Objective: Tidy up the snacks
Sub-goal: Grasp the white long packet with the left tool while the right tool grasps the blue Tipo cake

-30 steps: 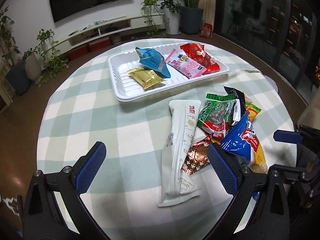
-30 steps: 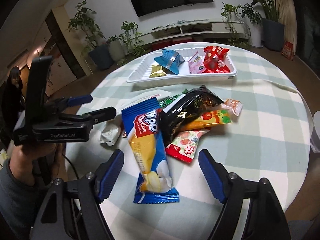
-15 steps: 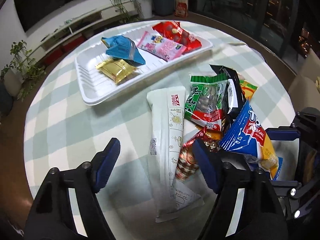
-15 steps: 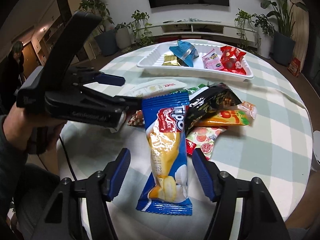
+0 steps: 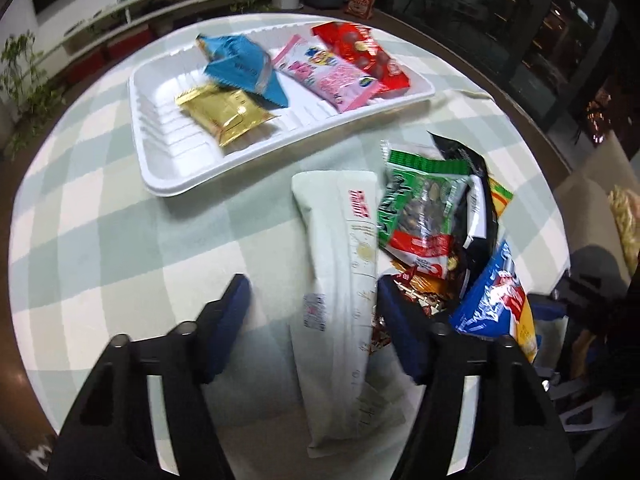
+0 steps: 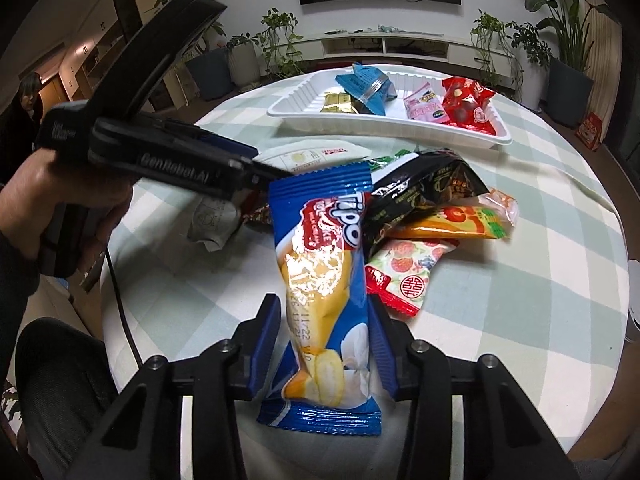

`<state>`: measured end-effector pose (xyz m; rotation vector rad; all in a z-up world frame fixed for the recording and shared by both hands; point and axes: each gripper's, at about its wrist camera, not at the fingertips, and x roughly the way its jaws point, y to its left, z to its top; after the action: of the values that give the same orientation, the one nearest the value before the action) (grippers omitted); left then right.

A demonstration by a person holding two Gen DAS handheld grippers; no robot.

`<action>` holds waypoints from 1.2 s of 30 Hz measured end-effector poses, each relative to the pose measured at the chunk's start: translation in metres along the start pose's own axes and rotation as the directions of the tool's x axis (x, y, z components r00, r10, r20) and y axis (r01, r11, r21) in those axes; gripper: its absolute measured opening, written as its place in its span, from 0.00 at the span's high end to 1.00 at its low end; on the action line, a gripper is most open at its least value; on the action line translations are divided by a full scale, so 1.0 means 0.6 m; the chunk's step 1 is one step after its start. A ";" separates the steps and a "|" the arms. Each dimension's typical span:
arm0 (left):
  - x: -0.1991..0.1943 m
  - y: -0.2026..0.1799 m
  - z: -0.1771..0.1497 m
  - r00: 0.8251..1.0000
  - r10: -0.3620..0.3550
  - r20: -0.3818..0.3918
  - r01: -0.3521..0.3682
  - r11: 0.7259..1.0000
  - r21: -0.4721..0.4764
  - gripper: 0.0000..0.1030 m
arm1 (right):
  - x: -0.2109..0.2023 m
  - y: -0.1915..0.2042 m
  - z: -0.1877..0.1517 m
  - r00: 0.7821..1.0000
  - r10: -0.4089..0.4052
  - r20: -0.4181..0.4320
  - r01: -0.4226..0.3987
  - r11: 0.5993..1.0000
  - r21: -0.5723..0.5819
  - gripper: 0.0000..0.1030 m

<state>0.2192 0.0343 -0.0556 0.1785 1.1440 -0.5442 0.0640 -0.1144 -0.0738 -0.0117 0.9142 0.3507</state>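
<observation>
Green-and-white checked cloth covers the round worktop [image 5: 100, 232], with a white foam tray [image 5: 160, 160] toward its far edge holding gold, blue, pink and red packets, in a living room with a wall television, a low white shelf and potted plants. Left claw [image 5: 310, 316] tilts steeply down, jaws closing around the long white snack packet [image 5: 340, 280] beside the loose pile, pads not yet touching it. Right claw [image 6: 326, 344] angles down, jaws closing either side of the blue cake packet [image 6: 324, 272] near the worktop's near edge, contact uncertain.
</observation>
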 end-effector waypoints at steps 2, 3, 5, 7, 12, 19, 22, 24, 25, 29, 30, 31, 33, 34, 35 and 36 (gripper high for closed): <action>0.004 0.011 0.004 1.000 -0.002 -0.005 0.002 0.999 -0.035 0.41 | 0.002 -0.001 0.000 1.000 -0.004 -0.001 0.004 1.000 0.000 0.55; 0.007 0.014 0.006 1.000 0.001 -0.010 -0.002 0.999 -0.046 0.41 | 0.004 -0.001 0.000 1.000 -0.005 -0.006 0.005 1.000 0.001 0.55; 0.011 0.013 0.008 1.000 0.014 -0.020 -0.015 0.999 -0.049 0.41 | 0.007 -0.002 0.000 1.000 -0.007 -0.014 0.007 1.000 0.002 0.56; 0.011 0.014 0.011 1.000 0.020 -0.019 -0.021 0.997 -0.068 0.41 | 0.009 -0.001 -0.001 1.000 -0.010 -0.017 0.010 1.000 -0.001 0.56; 0.018 0.016 0.015 0.999 0.020 -0.030 -0.022 0.997 -0.077 0.41 | 0.012 0.001 -0.001 1.000 -0.021 -0.017 0.021 1.000 -0.016 0.59; 0.026 -0.003 0.011 0.995 0.059 -0.084 -0.058 0.998 0.009 0.70 | 0.010 0.001 -0.002 0.999 -0.031 -0.022 0.030 0.999 -0.023 0.69; 0.026 -0.009 0.004 0.993 0.082 -0.086 -0.080 0.996 0.033 0.70 | 0.009 0.002 -0.002 0.999 -0.031 -0.023 0.031 0.999 -0.025 0.71; 0.025 -0.008 0.003 0.994 0.081 -0.078 -0.078 0.996 0.033 0.70 | 0.009 0.001 -0.002 0.999 -0.029 -0.023 0.028 0.999 -0.023 0.71; 0.024 -0.007 0.003 0.994 0.079 -0.073 -0.077 0.997 0.030 0.70 | 0.009 0.002 -0.003 0.999 -0.030 -0.024 0.029 0.999 -0.024 0.71; 0.021 -0.004 -0.002 0.996 0.078 -0.046 -0.077 0.997 0.019 0.73 | 0.003 -0.001 -0.001 1.000 -0.026 -0.014 0.026 1.000 -0.012 0.72; 0.021 -0.005 -0.004 0.996 0.076 -0.042 -0.076 0.997 0.017 0.73 | 0.002 -0.002 0.000 1.000 -0.027 -0.010 0.027 1.000 -0.012 0.72; 0.019 -0.005 -0.007 0.997 0.074 -0.036 -0.073 0.997 0.019 0.73 | 0.002 -0.002 0.001 1.000 -0.027 -0.009 0.027 1.000 -0.013 0.72; 0.014 -0.001 -0.020 0.997 0.067 -0.025 -0.067 0.998 0.013 0.73 | 0.002 -0.001 0.000 1.000 -0.021 -0.008 0.021 1.000 -0.013 0.72; 0.012 0.000 -0.022 0.997 0.068 -0.020 -0.068 0.998 0.009 0.73 | 0.000 -0.001 0.000 1.000 -0.019 -0.004 0.019 1.000 -0.012 0.72; 0.009 0.000 -0.024 0.998 0.070 -0.009 -0.070 0.998 0.006 0.73 | -0.001 0.000 0.000 1.000 -0.019 -0.001 0.019 1.000 -0.013 0.72; 0.007 0.000 -0.026 0.997 0.071 -0.001 -0.071 0.997 0.003 0.73 | -0.003 0.000 0.000 1.000 -0.020 0.002 0.020 1.000 -0.012 0.72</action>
<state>0.2076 0.0391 -0.0661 0.2208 1.1335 -0.4831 0.0634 -0.1149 -0.0725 -0.0309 0.9091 0.3378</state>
